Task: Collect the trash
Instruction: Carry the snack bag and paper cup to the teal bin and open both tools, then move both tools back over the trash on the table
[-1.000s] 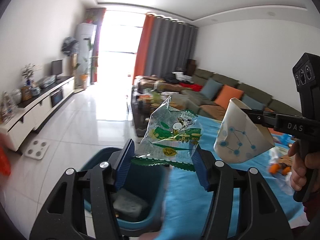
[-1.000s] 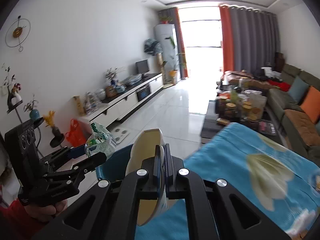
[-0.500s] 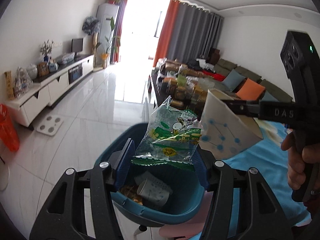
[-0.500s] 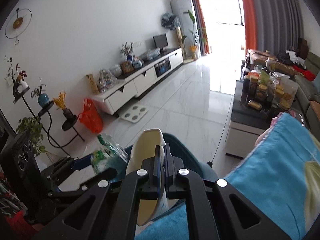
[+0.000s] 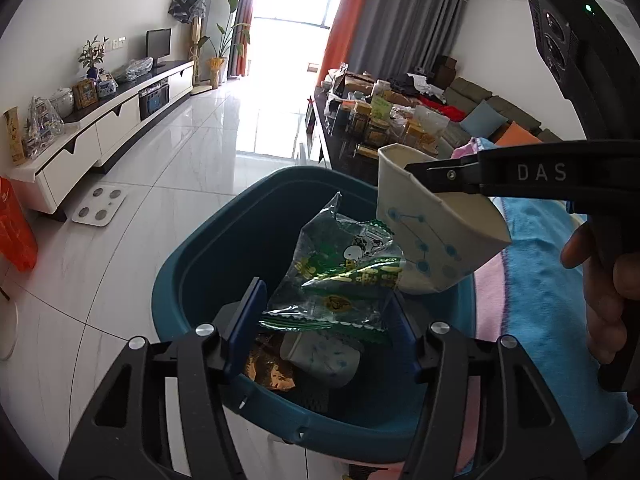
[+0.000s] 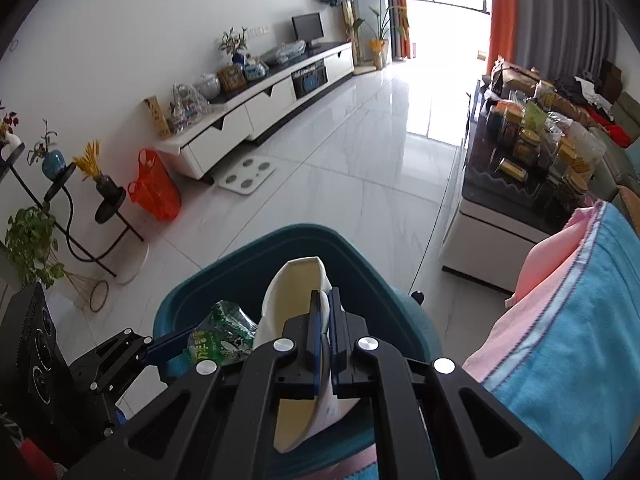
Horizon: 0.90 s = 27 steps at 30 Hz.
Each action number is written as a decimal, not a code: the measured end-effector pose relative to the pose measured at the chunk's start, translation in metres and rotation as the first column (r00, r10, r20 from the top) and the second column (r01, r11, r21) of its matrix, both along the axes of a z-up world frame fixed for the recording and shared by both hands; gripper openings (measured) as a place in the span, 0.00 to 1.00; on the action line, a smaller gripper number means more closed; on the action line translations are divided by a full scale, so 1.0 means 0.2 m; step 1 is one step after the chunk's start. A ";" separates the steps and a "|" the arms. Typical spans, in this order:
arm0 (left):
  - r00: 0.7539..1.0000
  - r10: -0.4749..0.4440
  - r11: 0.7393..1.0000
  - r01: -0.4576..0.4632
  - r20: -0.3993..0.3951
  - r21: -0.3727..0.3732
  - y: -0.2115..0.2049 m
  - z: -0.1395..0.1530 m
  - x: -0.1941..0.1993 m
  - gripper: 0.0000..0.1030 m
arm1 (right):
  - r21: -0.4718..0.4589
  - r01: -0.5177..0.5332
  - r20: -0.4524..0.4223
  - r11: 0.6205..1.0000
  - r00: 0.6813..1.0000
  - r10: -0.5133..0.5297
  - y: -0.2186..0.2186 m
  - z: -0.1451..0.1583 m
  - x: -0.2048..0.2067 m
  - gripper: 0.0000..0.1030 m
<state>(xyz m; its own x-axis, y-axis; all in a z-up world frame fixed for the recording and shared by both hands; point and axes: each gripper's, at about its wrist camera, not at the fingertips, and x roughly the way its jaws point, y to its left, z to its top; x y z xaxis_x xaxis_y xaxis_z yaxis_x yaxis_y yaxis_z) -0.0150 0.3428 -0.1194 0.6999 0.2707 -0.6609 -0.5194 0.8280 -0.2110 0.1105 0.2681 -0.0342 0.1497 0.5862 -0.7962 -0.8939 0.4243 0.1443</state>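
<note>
A clear green snack wrapper (image 5: 340, 272) is pinched between the blue pads of my left gripper (image 5: 326, 294), which is shut on it. It hangs just above the open teal bin (image 5: 224, 248). My right gripper (image 6: 325, 294) is shut on a flattened white paper cup (image 6: 294, 292) with a blue dot pattern, held over the same bin (image 6: 248, 252). In the left wrist view the cup (image 5: 424, 232) sits right beside the wrapper, touching its upper right edge. Inside the bin lie a crushed paper cup (image 5: 320, 356) and a brown wrapper (image 5: 272, 368).
A blue and pink blanket (image 6: 560, 320) covers the surface right of the bin. Beyond it stands a dark coffee table (image 6: 500, 196) crowded with jars. On the tiled floor are a white scale (image 6: 246, 174), an orange bag (image 6: 154, 192) and a plant stand (image 6: 60, 208).
Both grippers have sunk and tipped downward, carrying wrapper and cup from beside the blanket to directly over the bin. The bin's contents have come into view.
</note>
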 end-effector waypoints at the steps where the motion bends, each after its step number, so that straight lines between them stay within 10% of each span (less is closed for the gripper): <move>1: 1.000 0.001 1.000 -0.001 -0.002 -0.001 -0.01 -0.01 0.00 0.56 | -0.008 -0.003 -0.001 1.000 1.000 0.003 0.01 -0.01 0.00 0.03; 16: 0.999 0.038 0.998 -0.038 0.016 0.043 -0.02 0.04 0.00 0.84 | 0.063 0.030 -0.025 0.998 0.999 -0.029 -0.09 0.06 0.03 0.32; 27: 0.960 0.218 0.968 -0.236 0.174 0.088 -0.01 0.40 -0.35 0.94 | 0.325 0.061 0.076 0.944 0.993 -0.090 -0.56 0.40 -0.09 0.92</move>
